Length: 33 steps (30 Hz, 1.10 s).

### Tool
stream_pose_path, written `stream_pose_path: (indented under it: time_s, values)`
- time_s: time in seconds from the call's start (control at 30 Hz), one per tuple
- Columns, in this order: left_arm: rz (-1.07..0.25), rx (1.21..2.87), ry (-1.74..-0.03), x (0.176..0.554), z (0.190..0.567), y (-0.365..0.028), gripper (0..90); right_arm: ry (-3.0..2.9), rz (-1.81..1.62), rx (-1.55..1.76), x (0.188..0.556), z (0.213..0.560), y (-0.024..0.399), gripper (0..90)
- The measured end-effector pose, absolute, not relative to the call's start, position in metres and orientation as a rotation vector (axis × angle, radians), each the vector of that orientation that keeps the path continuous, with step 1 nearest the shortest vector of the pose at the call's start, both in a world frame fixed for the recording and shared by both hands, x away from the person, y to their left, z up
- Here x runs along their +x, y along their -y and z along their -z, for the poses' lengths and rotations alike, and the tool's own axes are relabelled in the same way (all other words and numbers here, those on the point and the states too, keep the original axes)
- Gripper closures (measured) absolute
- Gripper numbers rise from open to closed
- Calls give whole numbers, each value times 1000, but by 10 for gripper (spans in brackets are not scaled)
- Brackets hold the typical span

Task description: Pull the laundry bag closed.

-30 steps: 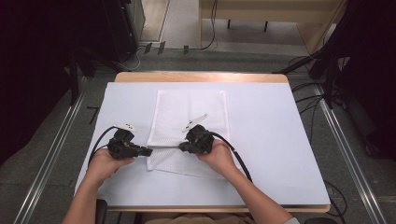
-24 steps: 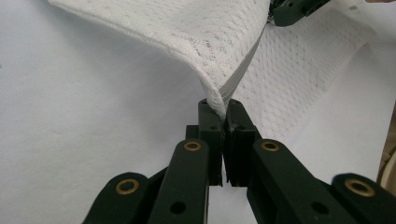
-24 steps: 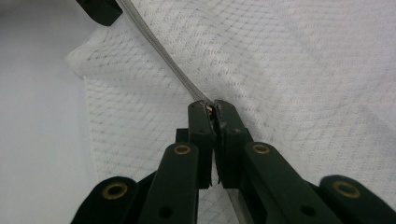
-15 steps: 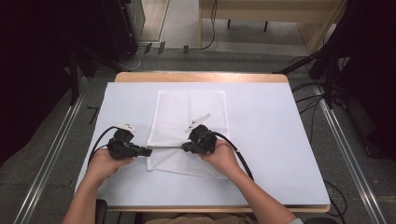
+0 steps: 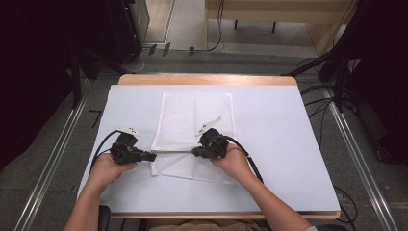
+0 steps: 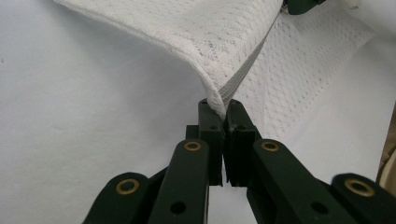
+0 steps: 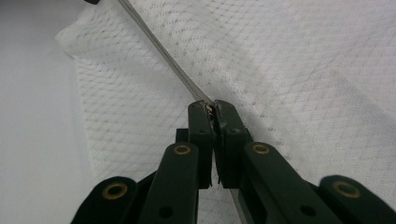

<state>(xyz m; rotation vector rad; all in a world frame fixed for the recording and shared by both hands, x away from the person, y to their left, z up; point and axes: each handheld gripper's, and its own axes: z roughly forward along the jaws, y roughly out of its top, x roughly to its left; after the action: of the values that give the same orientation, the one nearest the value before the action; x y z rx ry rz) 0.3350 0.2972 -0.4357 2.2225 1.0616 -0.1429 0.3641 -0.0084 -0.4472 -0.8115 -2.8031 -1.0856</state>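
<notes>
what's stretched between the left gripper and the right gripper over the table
A taut grey zipper edge of the white mesh laundry bag runs between the left gripper and right gripper, each pinching one end; the high view shows it.

mesh cloth (image 5: 195, 120) on table (image 5: 288, 144) centre | left claw (image 5: 153, 156) at its left edge | right claw (image 5: 195, 152) on it

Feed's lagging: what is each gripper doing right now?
Left gripper: shut on the mesh bag at its zip edge.
Right gripper: shut on the mesh bag's zip edge.
</notes>
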Motion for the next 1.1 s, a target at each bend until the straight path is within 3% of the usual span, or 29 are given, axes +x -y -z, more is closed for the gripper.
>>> stream_pose_path:
  time_s: [1.1]
  values:
    - [166,2220,-1063,335,437,-298,881,2792,1096,-856,362,453,32,884]
